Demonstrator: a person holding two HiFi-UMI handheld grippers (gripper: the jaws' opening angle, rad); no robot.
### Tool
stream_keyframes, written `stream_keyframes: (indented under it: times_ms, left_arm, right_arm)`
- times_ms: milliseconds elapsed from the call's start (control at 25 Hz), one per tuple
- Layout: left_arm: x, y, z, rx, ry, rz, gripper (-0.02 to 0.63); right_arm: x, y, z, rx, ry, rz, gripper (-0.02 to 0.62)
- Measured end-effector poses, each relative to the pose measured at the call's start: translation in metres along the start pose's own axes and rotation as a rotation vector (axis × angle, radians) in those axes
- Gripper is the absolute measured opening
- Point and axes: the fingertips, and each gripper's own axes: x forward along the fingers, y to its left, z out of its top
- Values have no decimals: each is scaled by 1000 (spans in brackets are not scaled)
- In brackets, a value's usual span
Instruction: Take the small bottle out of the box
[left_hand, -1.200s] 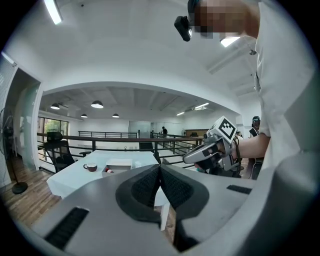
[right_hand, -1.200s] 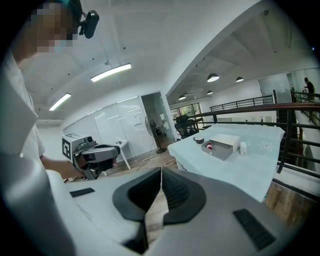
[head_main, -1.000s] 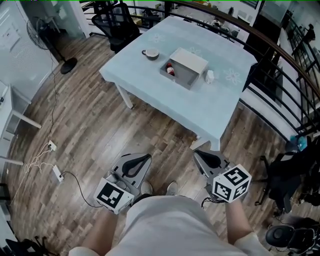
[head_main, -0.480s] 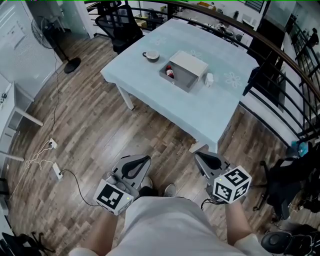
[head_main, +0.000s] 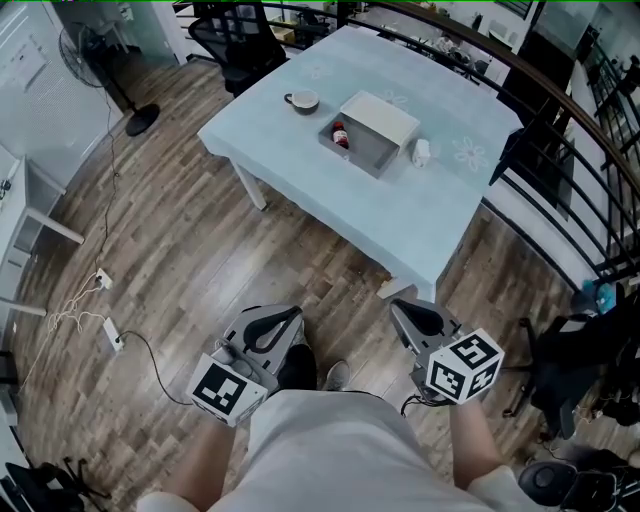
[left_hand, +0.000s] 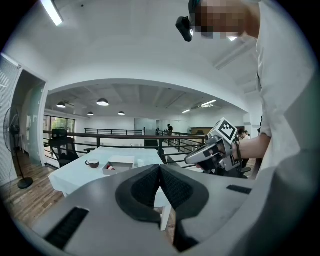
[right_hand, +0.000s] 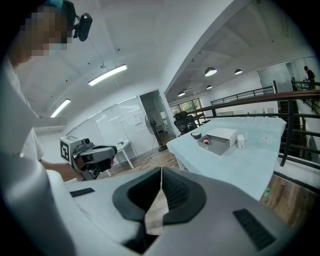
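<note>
Standing on the wood-plank floor well back from the worktop (head_main: 400, 220) with its pale blue cloth, the person holds both tools low and in front of the body, so the task is at its approach stage and nothing has been touched yet.

The left tool (head_main: 275, 318) has its dark pads pressed together with nothing between them, and so does the right tool (head_main: 420, 318).

The small bottle with a red top (head_main: 340, 135) sits inside the open grey box with a white lid (head_main: 362, 157), at the end nearest the dark-rimmed white cup (head_main: 301, 101). A small white container (head_main: 421, 151) stands just beside the box's other end.

The bottle lies straight ahead and well apart from both tools – roughly between their two lines of aim, left of where the right tool points and right of where the left one does. Neither hand is clearly nearer. The bottle's place at the cup end probably favours the left hand, while the worktop's near corner stands in front of the right.

The bottle is too small here to tell whether it stands or lies, so its long axis will need reading closer in – and the pads must part before any reach into the box.
</note>
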Motion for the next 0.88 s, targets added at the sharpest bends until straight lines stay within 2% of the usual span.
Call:
stream_keyframes:
  times_ms: [280, 680, 880]
  left_arm:
    - [12, 32, -7, -18, 10, -4, 21]
    - [42, 102, -10, -35, 18, -34, 21]
    - [52, 140, -2, -37, -7, -50, 20]
  right_arm:
    - [31, -10, 9, 8, 17, -10, 25]
    - [95, -26, 40, -9, 47, -22, 25]
    - [127, -33, 58, -4, 51, -37, 25]
